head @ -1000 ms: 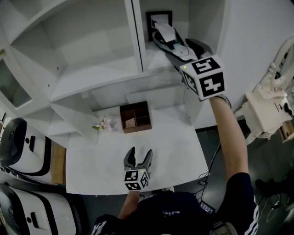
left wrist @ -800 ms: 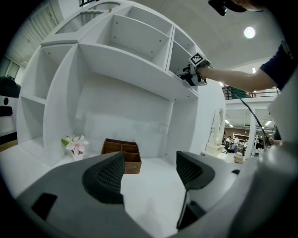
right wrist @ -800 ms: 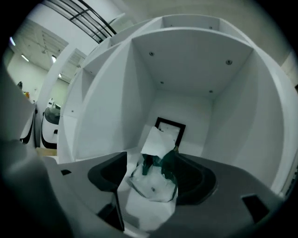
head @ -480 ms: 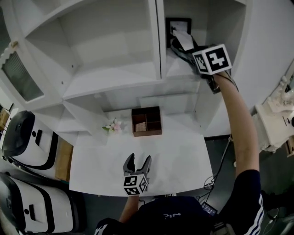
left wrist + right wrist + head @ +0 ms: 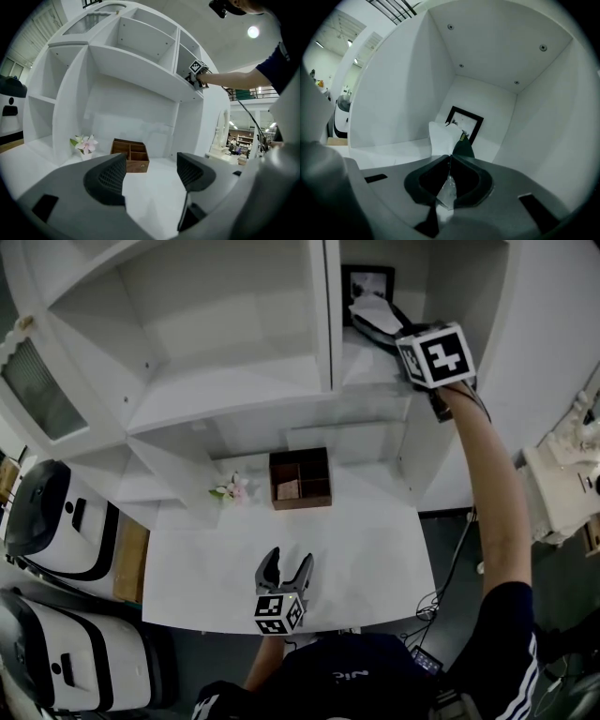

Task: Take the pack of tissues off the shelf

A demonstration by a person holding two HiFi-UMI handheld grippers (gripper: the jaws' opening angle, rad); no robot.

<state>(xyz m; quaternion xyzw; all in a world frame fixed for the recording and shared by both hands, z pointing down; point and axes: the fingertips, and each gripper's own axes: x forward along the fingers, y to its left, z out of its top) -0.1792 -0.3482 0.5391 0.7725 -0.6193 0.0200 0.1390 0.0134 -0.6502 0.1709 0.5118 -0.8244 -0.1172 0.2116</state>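
The pack of tissues (image 5: 372,307), white with a dark green end, lies in the top right compartment of the white shelf (image 5: 328,352). My right gripper (image 5: 375,329) reaches into that compartment, and its jaws are closing with the pack between them. In the right gripper view the pads pinch the pack (image 5: 442,136) by its clear wrapper, at my right gripper (image 5: 450,158). My left gripper (image 5: 286,568) hovers low over the white table (image 5: 366,559), open and empty; nothing sits between its jaws in the left gripper view (image 5: 149,171) either.
A black picture frame (image 5: 367,282) leans on the back wall behind the pack. A brown wooden divided box (image 5: 300,478) and a small pink flower (image 5: 230,490) stand on the table under the shelf. White and black machines (image 5: 47,531) stand at the left.
My right gripper pushed deeper into the top compartment and its jaws came together on the tissue pack. The left gripper stayed over the table.
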